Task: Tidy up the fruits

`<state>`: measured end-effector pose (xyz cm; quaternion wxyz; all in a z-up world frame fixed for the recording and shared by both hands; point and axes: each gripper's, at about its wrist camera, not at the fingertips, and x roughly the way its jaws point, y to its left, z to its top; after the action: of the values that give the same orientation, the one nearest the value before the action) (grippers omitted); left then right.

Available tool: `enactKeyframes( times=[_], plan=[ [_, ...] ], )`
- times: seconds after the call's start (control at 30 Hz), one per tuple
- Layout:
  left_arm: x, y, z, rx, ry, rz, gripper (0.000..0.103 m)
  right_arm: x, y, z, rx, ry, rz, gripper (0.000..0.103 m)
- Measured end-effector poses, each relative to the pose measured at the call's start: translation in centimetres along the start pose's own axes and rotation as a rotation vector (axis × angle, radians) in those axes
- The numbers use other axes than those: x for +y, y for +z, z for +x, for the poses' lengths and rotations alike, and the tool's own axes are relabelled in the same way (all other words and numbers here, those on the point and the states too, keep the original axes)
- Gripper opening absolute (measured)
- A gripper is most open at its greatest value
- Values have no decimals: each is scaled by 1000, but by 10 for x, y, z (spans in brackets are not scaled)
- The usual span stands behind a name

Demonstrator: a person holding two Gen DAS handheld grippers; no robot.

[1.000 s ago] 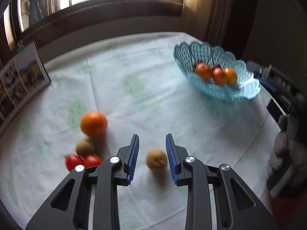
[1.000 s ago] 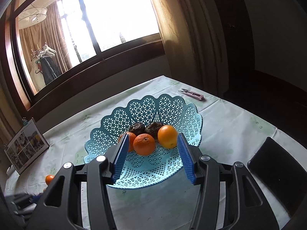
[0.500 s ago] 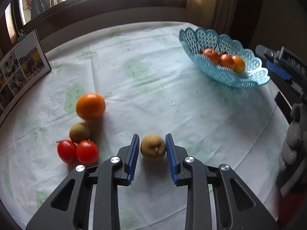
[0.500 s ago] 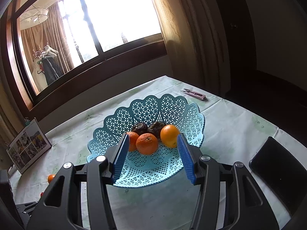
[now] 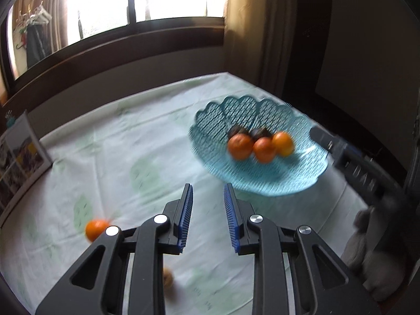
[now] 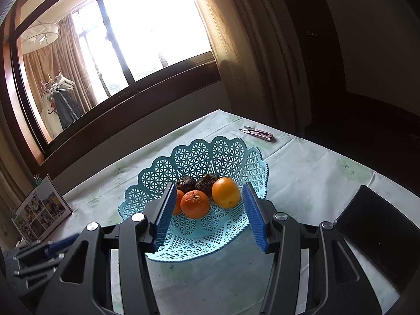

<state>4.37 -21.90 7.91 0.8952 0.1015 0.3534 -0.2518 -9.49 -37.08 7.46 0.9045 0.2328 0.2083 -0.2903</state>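
Observation:
My left gripper (image 5: 208,187) hangs above the tablecloth with its jaws drawn to a narrow gap and nothing between them. A brown kiwi (image 5: 168,277) lies on the cloth below its left finger. Further left sits a loose orange (image 5: 96,232). The blue lattice basket (image 5: 265,183) is ahead to the right and holds three oranges (image 5: 263,149) and two dark fruits. My right gripper (image 6: 209,186) stands open over the basket's (image 6: 183,244) near rim, well short of the oranges (image 6: 195,204). It also shows in the left wrist view, as a dark body (image 5: 354,162).
A photo calendar (image 6: 39,212) stands at the table's left edge. Small snips (image 6: 258,133) lie beyond the basket. A black chair back (image 6: 378,236) rises at the right. A gloved hand (image 5: 367,249) holds the right gripper. The window wall closes the far side.
The left gripper rose and swung towards the basket. The kiwi that was between its jaws stayed on the cloth. The right gripper kept its place.

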Motion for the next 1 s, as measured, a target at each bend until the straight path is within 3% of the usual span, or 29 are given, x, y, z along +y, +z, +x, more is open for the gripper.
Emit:
enactKeyframes(
  times=[0.17,0.2,0.23,0.27,0.3,0.53,0.63,0.77,1.0],
  plan=[
    [2,5,-3,0,-6,-13,29,-2,0,1,9,-2,9,55],
    [4,2,-4,8,-1,-17,34,-2,0,1,11,0,8,57],
    [10,-3,-6,19,12,-28,50,-1,-1,1,10,3,6,66],
    [15,-9,-7,22,23,-35,60,-1,-1,-1,6,5,5,70],
    [19,-15,-8,27,34,-39,60,0,-1,-2,-1,9,1,70],
    [43,-67,0,136,88,-81,59,5,-3,0,14,21,-18,70],
    [45,-79,7,167,86,-89,38,7,-4,-1,15,19,-22,70],
    [45,-86,15,184,101,-87,26,6,-4,-1,11,12,-19,70],
    [39,-68,5,134,96,-87,26,4,-3,-3,0,9,-8,70]
  ],
)
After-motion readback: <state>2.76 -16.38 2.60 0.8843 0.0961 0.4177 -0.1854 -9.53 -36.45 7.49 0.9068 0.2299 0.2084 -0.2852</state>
